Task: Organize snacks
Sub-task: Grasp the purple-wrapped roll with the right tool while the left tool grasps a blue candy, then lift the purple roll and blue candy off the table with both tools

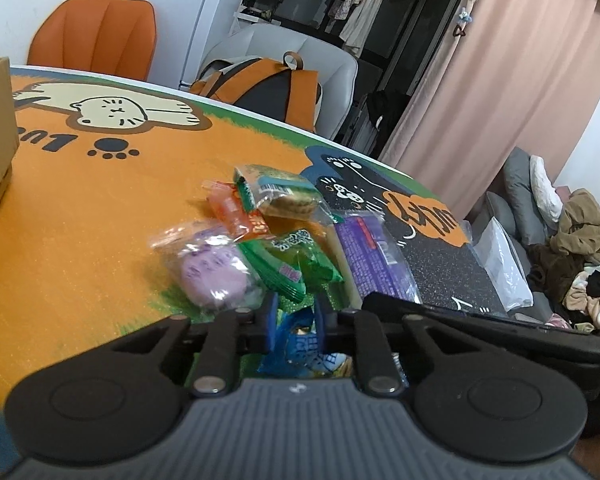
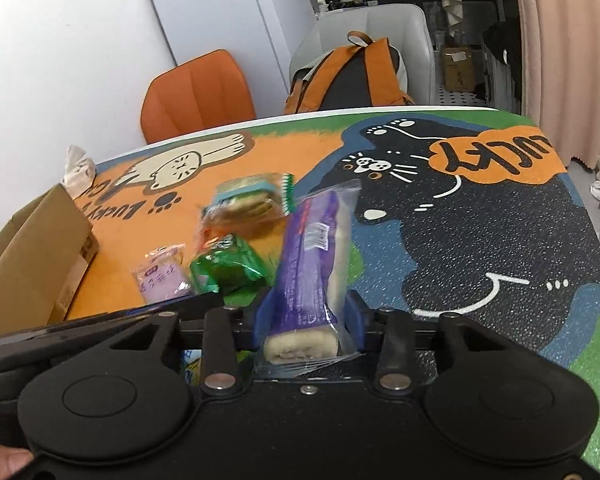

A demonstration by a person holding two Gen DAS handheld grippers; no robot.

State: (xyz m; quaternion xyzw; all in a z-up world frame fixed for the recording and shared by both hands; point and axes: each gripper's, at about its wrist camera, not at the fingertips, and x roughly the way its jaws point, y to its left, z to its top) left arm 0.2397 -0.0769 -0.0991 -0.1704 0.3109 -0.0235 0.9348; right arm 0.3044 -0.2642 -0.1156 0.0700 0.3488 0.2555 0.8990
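A heap of wrapped snacks lies on the cat-print table mat [image 1: 100,220]. In the left wrist view my left gripper [image 1: 296,322] stands at the near edge of the heap, its blue pads closed on a small blue snack packet [image 1: 304,346]. Just beyond it lie a round purple pastry [image 1: 214,276], a green packet [image 1: 296,264], an orange packet [image 1: 236,212] and a biscuit sandwich pack [image 1: 284,196]. In the right wrist view my right gripper [image 2: 310,314] is shut on the near end of a long purple-wrapped roll cake [image 2: 312,256], whose far end points away across the mat.
A cardboard box [image 2: 28,256] stands at the table's left side. Behind the table are an orange chair [image 2: 198,92] and a white chair holding an orange backpack [image 2: 352,76]. The black cat print [image 2: 480,240] covers the mat to the right of the snacks.
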